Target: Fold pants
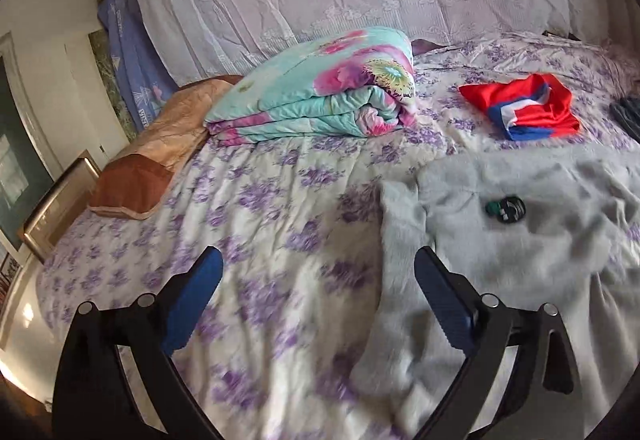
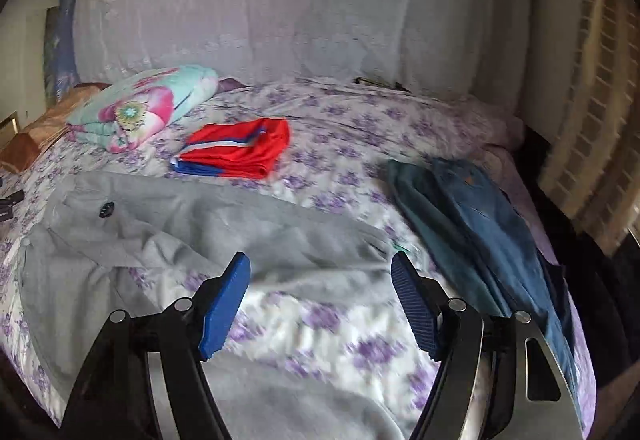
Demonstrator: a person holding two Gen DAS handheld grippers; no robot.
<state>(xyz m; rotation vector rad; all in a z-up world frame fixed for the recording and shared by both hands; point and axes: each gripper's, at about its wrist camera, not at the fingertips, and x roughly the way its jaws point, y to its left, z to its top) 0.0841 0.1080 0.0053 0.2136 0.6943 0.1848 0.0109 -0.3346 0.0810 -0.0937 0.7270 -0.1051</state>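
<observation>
Grey pants lie spread and rumpled across the near part of the bed, with a small dark round patch near the waist. They also show in the left wrist view, to the right. My left gripper is open and empty above the bedsheet, its right finger over the pants' left edge. My right gripper is open and empty, hovering over the pants' lower leg.
The bed has a purple-flowered sheet. A folded floral quilt and a brown pillow lie at the back left. Folded red shorts lie mid-bed. Dark blue jeans lie at the right edge. A lace-covered headboard stands behind.
</observation>
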